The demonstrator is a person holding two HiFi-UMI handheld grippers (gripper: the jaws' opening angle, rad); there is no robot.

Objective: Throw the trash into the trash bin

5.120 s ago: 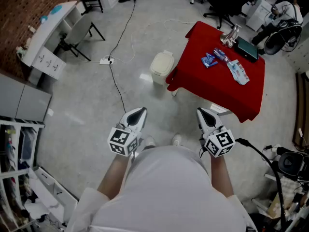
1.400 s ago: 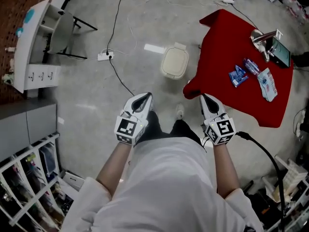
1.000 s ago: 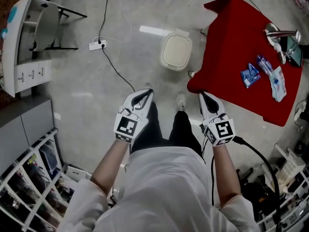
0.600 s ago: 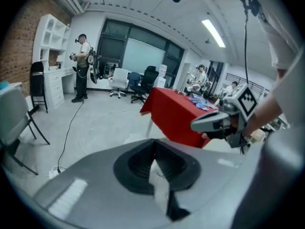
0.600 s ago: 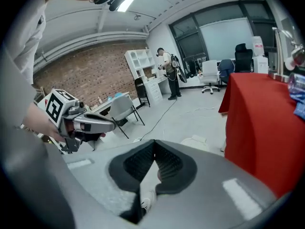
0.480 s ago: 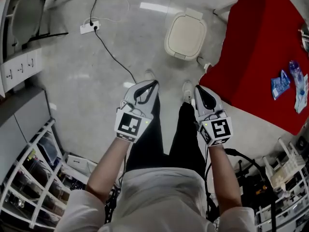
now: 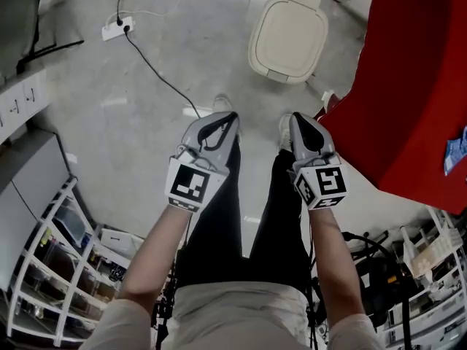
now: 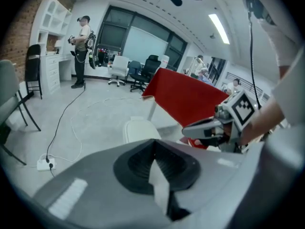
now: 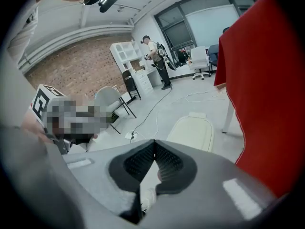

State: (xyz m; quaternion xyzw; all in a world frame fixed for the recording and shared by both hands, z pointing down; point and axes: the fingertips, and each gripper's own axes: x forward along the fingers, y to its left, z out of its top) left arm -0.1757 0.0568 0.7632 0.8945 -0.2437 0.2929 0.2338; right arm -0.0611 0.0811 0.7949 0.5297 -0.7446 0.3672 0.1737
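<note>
Left hand-held gripper (image 7: 230,115) and right hand-held gripper (image 7: 295,116) are pinched together, empty. I'd say they should open wide over the blue plastic wrapper (image 7: 454,156) on the red-clothed counter (image 7: 408,86).

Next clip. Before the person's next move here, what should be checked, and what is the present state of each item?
1. Left gripper free: ok, jaws together, nothing between them.
2. Right gripper free: ok, jaws together, nothing between them.
3. Trash in hand: not ok, none picked up yet.
4. Trash located: ok, a blue wrapper lies on the red table at the head view's right edge.
5. Bin ready: not ok, its lid is closed.
6. Floor cable clear of the feet: cannot tell, it runs toward the left shoe and passes behind the left gripper.
</note>
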